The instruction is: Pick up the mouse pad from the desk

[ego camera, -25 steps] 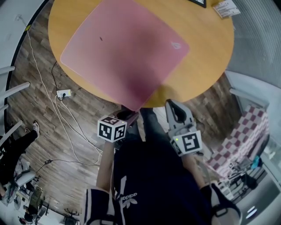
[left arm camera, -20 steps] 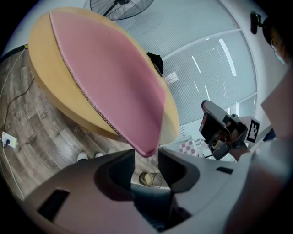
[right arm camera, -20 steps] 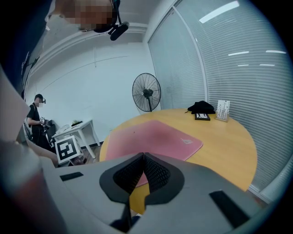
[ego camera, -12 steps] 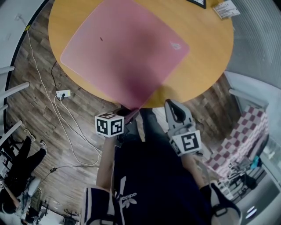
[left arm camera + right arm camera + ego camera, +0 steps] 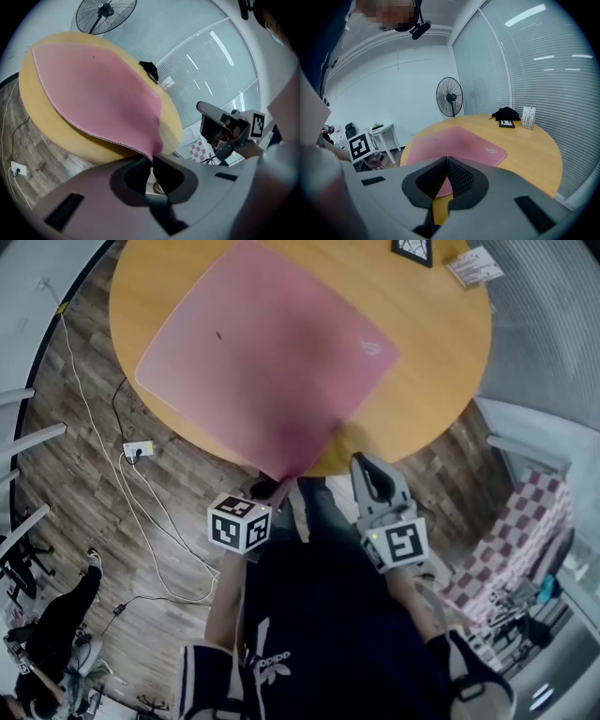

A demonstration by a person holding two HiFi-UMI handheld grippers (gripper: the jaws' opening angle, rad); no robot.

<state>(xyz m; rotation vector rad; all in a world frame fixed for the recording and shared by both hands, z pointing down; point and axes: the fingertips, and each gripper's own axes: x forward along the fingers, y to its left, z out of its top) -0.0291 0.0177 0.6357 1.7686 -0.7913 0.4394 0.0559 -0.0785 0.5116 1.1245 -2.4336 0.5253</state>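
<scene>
Over the round worktop, head view: pad lying flat, near corner hanging past the edge into left claw; right claw alongside, clear of the worktop.

Left gripper view: just clamped down, clenched on that pad corner.

Right gripper view: closed up, empty.

Grasp made; next, probably lift and draw the pad clear, keeping the pinch firm.

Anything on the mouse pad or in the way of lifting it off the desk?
Nothing visible. The left gripper has just closed its jaws on the mouse pad at its near corner; its top looks bare.
</scene>
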